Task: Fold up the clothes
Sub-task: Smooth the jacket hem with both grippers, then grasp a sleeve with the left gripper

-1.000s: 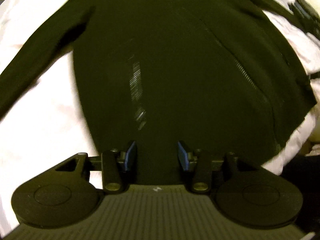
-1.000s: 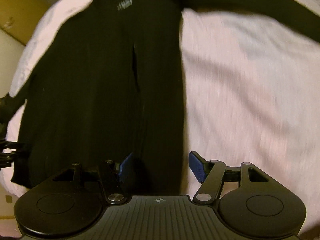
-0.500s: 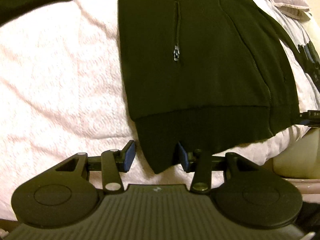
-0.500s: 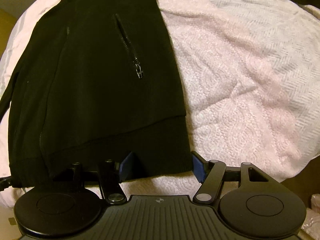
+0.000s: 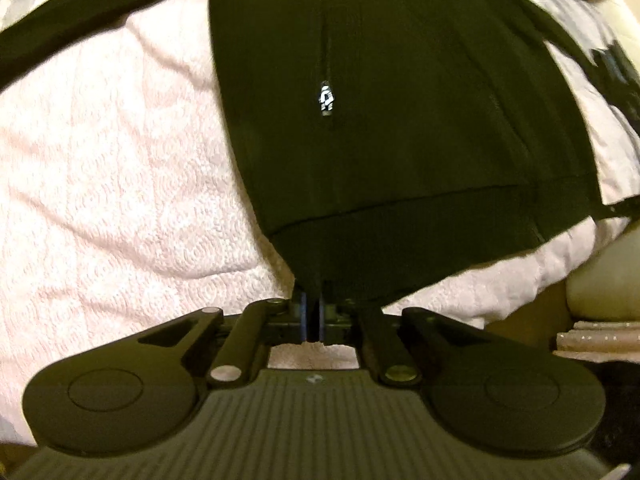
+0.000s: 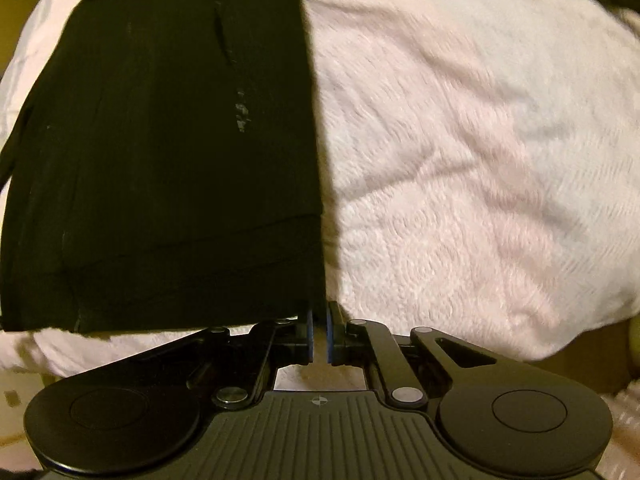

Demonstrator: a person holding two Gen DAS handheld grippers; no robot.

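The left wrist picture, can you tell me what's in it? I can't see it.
The left gripper is pinched shut on the bottom hem of a black jacket lying flat on a pale pink bedspread. A small silver zipper pull shines on the jacket's front, and one sleeve stretches away to the upper left.

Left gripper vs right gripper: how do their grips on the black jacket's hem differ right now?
Left gripper pinches the black jacket at its hem's left corner, where the fabric is pulled to a point; right gripper pinches the right corner, in line with the jacket's straight side edge. From the left wrist view the jacket body spreads up and right of the gripper; from the right, up and left. Both are shut on the hem, at the edge of the pink bedspread.
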